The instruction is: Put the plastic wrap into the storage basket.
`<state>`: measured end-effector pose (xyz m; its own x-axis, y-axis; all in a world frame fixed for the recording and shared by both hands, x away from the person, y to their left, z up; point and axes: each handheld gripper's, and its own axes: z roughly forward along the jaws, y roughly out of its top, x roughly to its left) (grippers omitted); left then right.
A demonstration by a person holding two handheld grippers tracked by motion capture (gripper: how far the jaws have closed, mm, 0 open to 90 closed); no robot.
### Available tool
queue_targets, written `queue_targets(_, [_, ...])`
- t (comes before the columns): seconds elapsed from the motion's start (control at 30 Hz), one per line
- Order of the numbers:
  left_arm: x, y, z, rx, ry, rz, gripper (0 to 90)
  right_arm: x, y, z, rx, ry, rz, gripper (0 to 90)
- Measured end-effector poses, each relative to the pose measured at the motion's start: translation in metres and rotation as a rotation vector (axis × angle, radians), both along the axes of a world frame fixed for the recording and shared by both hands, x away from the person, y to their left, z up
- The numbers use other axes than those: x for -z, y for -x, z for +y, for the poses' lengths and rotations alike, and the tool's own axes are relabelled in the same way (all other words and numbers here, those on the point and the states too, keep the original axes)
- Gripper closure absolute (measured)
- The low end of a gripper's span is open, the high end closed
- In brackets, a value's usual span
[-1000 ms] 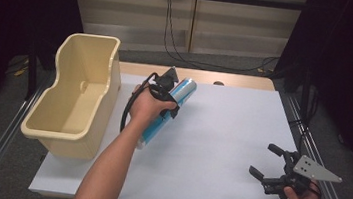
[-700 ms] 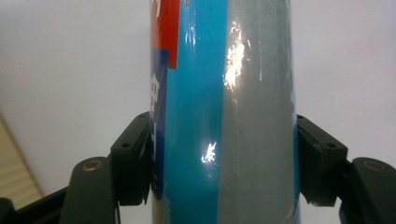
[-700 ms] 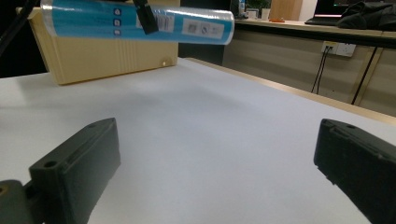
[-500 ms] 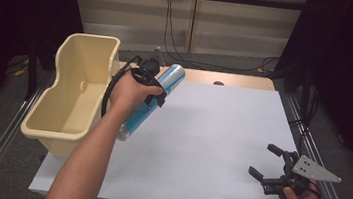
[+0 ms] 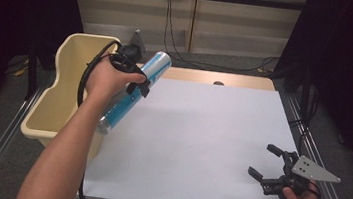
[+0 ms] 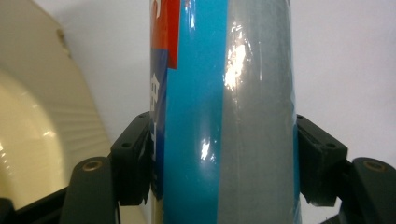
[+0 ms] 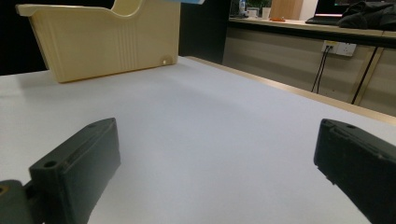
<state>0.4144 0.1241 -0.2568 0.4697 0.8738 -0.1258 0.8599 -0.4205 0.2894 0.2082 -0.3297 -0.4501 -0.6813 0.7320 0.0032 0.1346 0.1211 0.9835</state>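
A long blue and silver tube (image 5: 135, 87) with a red patch hangs tilted in the air over the table's left edge, beside the cream bin (image 5: 71, 57). My left gripper (image 5: 133, 82) is shut on its middle. In the left gripper view both black pads (image 6: 133, 161) press the tube (image 6: 224, 116) from either side, with the bin wall (image 6: 37, 140) at the left. My right gripper (image 5: 267, 161) rests open near the table's front right corner. Nothing lies between its fingers (image 7: 74, 168) in the right gripper view.
The white table top (image 5: 200, 142) spreads between the two hands. The bin (image 7: 107, 37) stands along the table's left edge, open at the top. Dark curtains and cables line the back wall. Metal rails (image 5: 310, 145) run along both sides of the table.
My left hand has lifted the tube off the table and carried it left toward the bin. The right gripper has stayed in place.
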Motion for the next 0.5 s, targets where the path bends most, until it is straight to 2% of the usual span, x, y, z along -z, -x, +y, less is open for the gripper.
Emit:
queue_targets(0.03, [-0.006,0.003,0.008,-0.012,0.005,-0.004,32.4,0.0,0.0,0.0,-0.001,0.001,0.0,0.1])
queue_targets(0.13, [-0.013,0.006,0.017,-0.017,0.008,-0.012,32.4,0.0,0.0,0.0,-0.001,0.003,-0.002,0.1])
queue_targets(0.27, [-0.022,0.013,0.035,-0.065,0.007,-0.021,32.4,0.0,0.0,0.001,-0.001,0.002,-0.003,0.1])
queue_targets(0.37, [-0.026,0.02,0.053,-0.109,0.023,-0.034,32.4,0.0,0.0,0.002,-0.005,0.009,-0.004,0.1])
queue_targets(0.5, [-0.027,0.025,0.066,-0.136,0.014,-0.038,32.3,0.0,0.0,0.003,-0.008,0.014,-0.005,0.1])
